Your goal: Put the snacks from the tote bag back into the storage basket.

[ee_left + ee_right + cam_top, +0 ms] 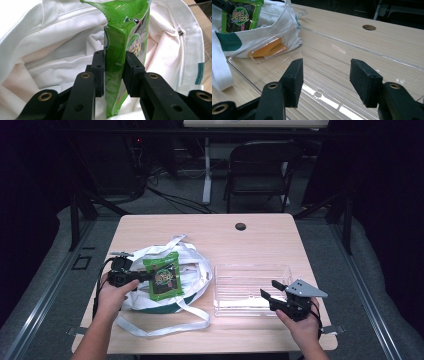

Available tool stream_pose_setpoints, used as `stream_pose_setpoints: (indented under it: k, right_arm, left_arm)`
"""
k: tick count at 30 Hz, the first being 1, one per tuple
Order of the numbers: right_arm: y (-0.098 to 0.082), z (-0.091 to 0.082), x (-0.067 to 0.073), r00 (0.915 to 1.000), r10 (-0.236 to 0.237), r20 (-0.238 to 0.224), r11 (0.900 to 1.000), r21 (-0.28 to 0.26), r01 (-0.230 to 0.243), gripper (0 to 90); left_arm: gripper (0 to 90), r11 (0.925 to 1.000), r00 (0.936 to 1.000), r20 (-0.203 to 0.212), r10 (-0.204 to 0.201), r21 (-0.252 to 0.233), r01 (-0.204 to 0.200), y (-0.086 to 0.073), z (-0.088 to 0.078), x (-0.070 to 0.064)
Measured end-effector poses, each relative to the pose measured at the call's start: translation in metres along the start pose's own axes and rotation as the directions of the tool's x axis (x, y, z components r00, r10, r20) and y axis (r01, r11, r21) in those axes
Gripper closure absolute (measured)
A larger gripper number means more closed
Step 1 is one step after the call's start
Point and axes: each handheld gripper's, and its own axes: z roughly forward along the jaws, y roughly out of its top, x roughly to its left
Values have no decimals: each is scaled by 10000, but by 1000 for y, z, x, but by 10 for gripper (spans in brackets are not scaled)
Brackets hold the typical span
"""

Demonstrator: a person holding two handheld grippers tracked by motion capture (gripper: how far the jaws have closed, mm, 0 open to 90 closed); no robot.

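Black hand-held gripper [114, 72] pinches glossy green snack packet [125, 30], creased lengthwise.

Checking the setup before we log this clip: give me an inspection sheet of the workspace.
Surface: light wood table, round hole near its far edge.
Job's things: green snack packet held over the white cloth bag; clear plastic tray to the bag's right, nothing in it.
Clutter: nothing seen.
Grippers: left gripper shut on the packet's edge, pads pressing both sides; right gripper open, hanging at the tray's near edge, holding nothing.
Cables: black cable trails from the left gripper; more cables on the floor beyond the table.
Surroundings: dark room, folding chair behind the table.
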Motion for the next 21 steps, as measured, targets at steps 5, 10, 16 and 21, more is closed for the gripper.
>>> stream_pose_setpoints:
  k: [5,10,16,21]
  right_arm:
    - [0,0,0,10000,4,19,10000,-13,-4,441]
    - [0,0,0,10000,6,13,10000,-13,-6,441]
    - [0,0,-1,10000,3,25,10000,-19,-3,441]
    - [0,0,-1,10000,15,22,10000,-30,-15,441]
  left_arm:
    - [739,9999,9999,-10,133,-41,-133,2,-3,-1]
    - [742,9995,9996,-123,257,-197,-260,5,-7,-2]
    - [743,9985,9991,-210,367,-408,-376,10,-14,-4]
    - [743,9975,9989,-219,411,-572,-423,14,-21,-5]
